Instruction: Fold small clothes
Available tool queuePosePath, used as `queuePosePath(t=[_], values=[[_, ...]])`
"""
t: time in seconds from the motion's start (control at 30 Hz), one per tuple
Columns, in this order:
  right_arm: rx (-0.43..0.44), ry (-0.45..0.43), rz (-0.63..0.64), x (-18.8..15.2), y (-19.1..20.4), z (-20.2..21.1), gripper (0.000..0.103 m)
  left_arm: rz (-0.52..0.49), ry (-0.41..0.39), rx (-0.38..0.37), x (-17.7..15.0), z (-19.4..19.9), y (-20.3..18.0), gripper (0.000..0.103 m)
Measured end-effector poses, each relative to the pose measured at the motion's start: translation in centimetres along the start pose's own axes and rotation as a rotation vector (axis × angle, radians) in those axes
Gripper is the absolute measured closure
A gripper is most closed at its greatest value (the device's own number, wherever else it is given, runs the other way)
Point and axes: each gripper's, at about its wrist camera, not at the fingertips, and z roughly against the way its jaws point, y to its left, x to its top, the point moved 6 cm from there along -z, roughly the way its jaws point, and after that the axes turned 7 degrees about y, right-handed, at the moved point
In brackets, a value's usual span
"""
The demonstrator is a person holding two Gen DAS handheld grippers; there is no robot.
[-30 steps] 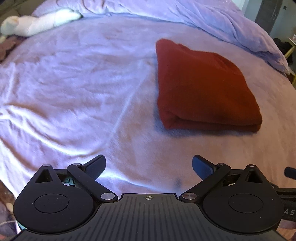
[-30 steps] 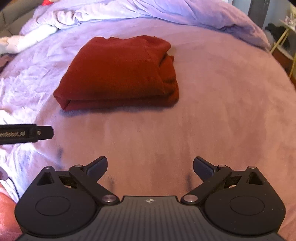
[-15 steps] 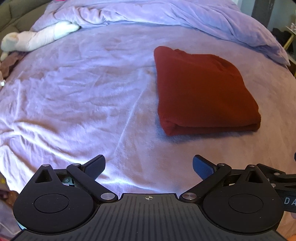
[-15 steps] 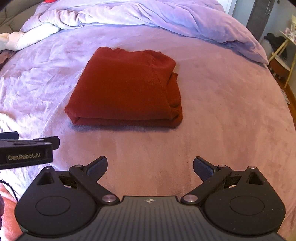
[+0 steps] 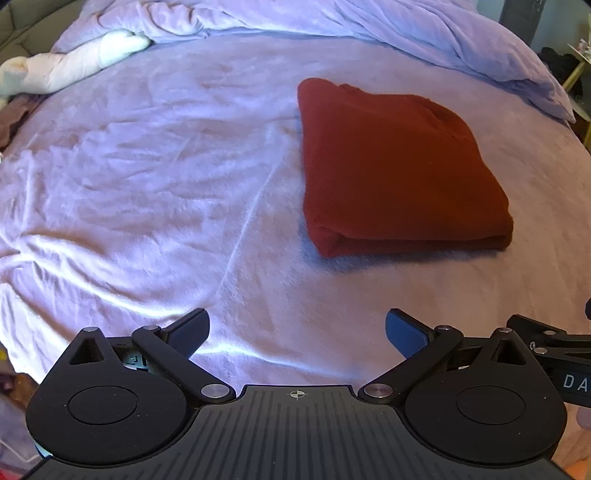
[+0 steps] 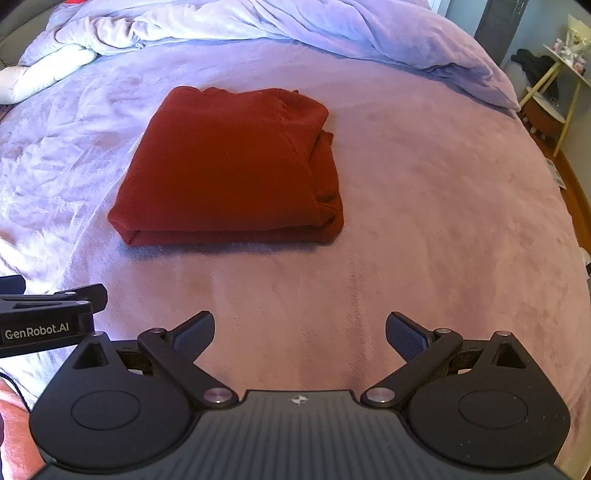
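Left gripper (image 5: pixel 295 332): jaws spread wide, nothing between them, held above the lilac bedspread (image 5: pixel 147 177). Right gripper (image 6: pixel 300 334): likewise spread and empty, over bare cover.

Change noted against the frames of a second before: both tools had drawn back and risen. The red garment (image 6: pixel 229 166) sat further from the fingers and fuller in each view, and more of the rumpled duvet (image 6: pixel 332 33) at the head of the bed had come into sight. The garment itself had not shifted; it lay as a squared, layered packet at mid-bed, well apart from both tools, its folded edge toward the cameras.

Judgement: the fold on this piece appeared complete and the tools were retiring from it.

Not established: the garment's type, its underside and the count of layers. A pale bundle (image 5: pixel 74 66) at the far left could not be identified. Each gripper showed only partly at the edge of the other's view. No further clothing was visible.
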Motion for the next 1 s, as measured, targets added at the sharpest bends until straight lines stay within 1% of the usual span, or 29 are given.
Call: queuePosePath(t=[0.2,1.0], values=[[0.003,-0.011,-0.002,0.09,0.01,0.18,0.004,0.007,0.006,-0.004,-0.12,-0.06,0.06,0.0],[0.006,0.001,-0.007,0.22,0.0,-0.06,0.004,0.001,0.032,-0.019,-0.36,-0.52,-0.11,0.0]])
